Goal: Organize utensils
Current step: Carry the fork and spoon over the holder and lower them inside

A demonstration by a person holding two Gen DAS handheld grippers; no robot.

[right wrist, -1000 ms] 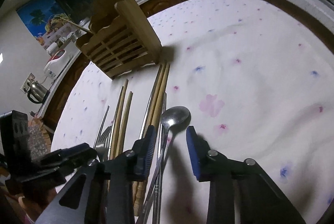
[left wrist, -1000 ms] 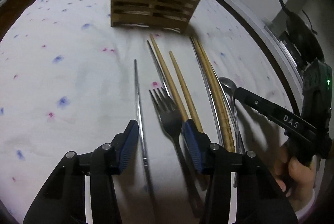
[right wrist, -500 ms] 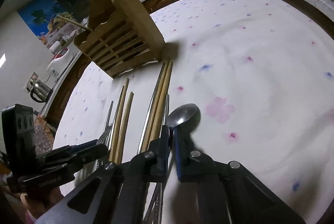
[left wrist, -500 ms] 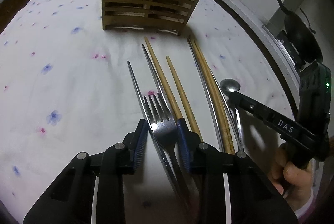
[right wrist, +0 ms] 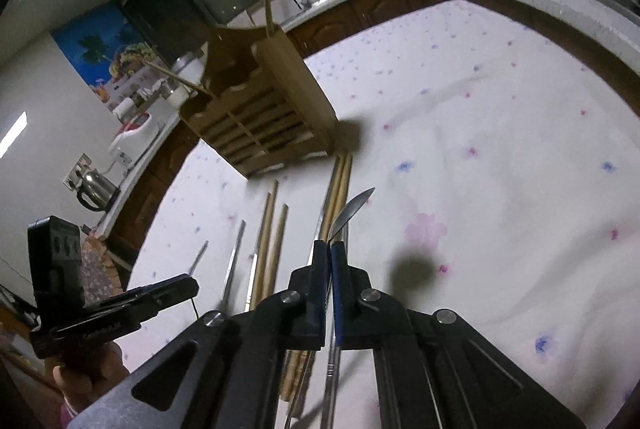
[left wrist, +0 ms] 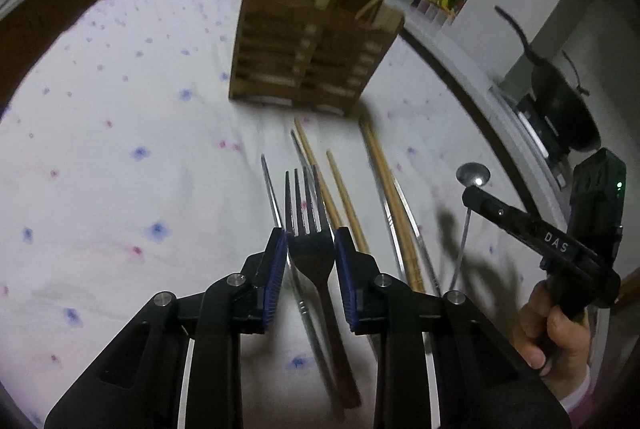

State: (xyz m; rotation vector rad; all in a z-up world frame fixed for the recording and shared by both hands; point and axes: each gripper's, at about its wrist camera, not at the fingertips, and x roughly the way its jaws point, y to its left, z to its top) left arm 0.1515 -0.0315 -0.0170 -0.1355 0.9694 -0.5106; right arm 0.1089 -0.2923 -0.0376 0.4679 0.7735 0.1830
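The left hand-held gripper [left wrist: 311, 249] pinches a fork [left wrist: 310, 245] by its neck, lifted in front of the wooden utensil holder [left wrist: 312, 59]. Right of it, nearer the holder's right corner, the right hand-held gripper [right wrist: 330, 261] clamps a spoon [right wrist: 352, 211] above the chopsticks [right wrist: 272, 241] on the table [right wrist: 500, 189].

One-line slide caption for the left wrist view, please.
Left gripper jaws clamp the fork; chopsticks lie before the wooden holder.

Chopsticks [left wrist: 344, 197] lie before the wooden holder [left wrist: 312, 57].
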